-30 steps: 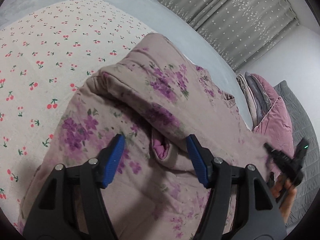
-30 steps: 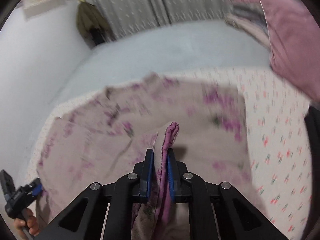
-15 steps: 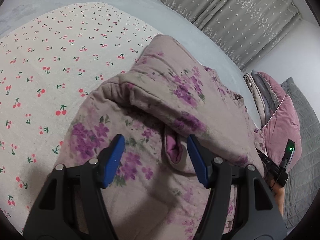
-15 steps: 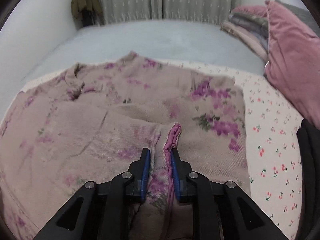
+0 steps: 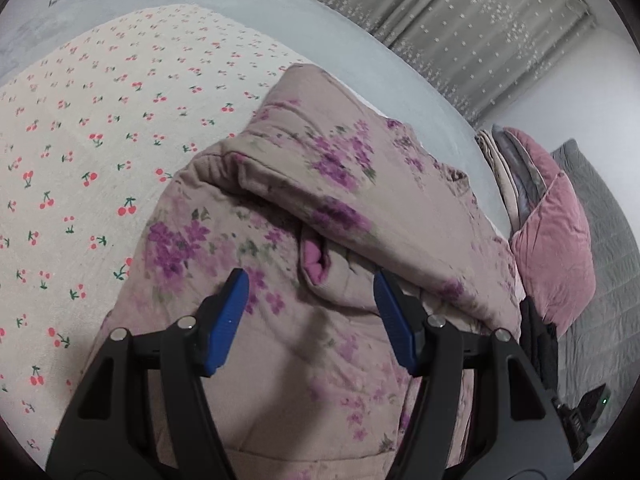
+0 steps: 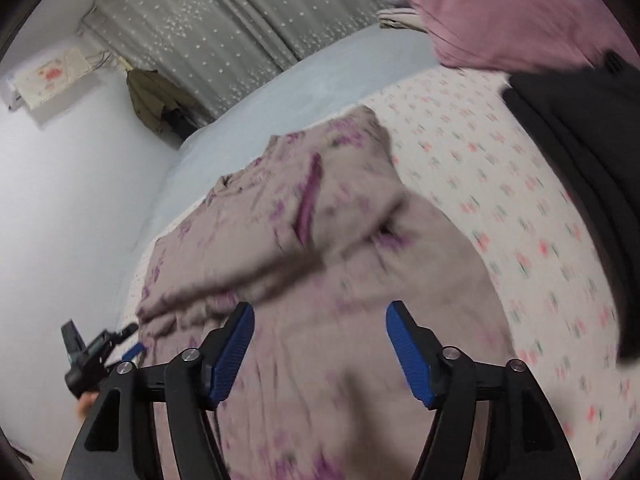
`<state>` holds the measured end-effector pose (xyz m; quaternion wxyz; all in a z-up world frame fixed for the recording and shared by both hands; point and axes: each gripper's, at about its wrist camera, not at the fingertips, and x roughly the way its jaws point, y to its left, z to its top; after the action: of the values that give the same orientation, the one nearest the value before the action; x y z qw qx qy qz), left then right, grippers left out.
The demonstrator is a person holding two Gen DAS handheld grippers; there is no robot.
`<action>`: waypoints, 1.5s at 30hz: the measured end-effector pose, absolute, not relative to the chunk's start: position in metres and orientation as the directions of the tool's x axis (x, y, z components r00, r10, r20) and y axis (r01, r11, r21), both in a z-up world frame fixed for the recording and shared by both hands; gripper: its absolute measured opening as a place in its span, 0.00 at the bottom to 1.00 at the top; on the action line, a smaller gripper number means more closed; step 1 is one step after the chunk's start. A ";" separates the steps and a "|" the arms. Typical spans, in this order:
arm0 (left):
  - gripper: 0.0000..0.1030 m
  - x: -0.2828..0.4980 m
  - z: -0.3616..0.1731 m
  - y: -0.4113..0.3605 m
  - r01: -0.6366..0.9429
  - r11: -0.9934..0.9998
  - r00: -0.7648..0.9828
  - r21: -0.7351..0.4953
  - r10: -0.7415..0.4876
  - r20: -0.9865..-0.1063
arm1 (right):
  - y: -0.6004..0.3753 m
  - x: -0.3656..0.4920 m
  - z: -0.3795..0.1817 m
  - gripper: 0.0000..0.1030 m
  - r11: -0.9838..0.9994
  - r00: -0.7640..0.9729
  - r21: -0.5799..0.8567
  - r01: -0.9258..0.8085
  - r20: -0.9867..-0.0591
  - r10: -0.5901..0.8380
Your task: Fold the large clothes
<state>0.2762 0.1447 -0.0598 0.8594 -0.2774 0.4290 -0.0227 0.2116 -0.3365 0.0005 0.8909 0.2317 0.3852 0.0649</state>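
A large beige garment with purple flowers (image 5: 328,200) lies on the cherry-print sheet (image 5: 80,128), one side folded over so a pink-lined cuff (image 5: 316,264) shows. My left gripper (image 5: 308,296) hovers open just above the garment, nothing pressed between its blue pads. In the right wrist view the same garment (image 6: 320,248) spreads out, blurred. My right gripper (image 6: 320,340) is above it, jaws opening wide, with no cloth between them. The left gripper (image 6: 100,356), held in a hand, shows small at the lower left of that view.
A pink pillow (image 5: 556,240) and a stack of folded cloth (image 5: 504,168) sit at the bed's right end. Black fabric (image 6: 580,152) lies on the sheet at the right. Grey curtains (image 6: 224,32) and a hanging jacket (image 6: 156,100) stand behind the bed.
My right gripper let go of the pink-lined edge it was shut on, opened wide and swung back quickly. The dropped fold now lies on the garment. My left gripper barely moved.
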 end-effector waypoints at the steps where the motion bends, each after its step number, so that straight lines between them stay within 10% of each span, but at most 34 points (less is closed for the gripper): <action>1: 0.64 0.273 -0.056 0.142 -0.194 0.857 0.635 -0.478 -0.262 -0.727 | -0.345 0.196 -0.007 0.69 0.886 0.698 0.452 0.102 -0.668 0.260; 22: 0.65 0.034 -0.064 0.250 -0.283 0.883 0.573 -0.374 -0.157 -0.805 | -0.411 0.013 -0.043 0.69 0.865 0.721 0.465 0.187 -0.663 0.201; 45: 0.46 0.030 -0.110 0.213 -0.096 0.870 0.505 -0.484 -0.376 -0.777 | -0.428 0.004 -0.090 0.65 0.708 0.630 0.703 0.067 -0.580 0.516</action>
<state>0.0300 0.2129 -0.1101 0.8335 -0.2407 0.4902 -0.0841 0.0038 -0.4281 -0.0904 0.8291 0.3574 0.4080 0.1356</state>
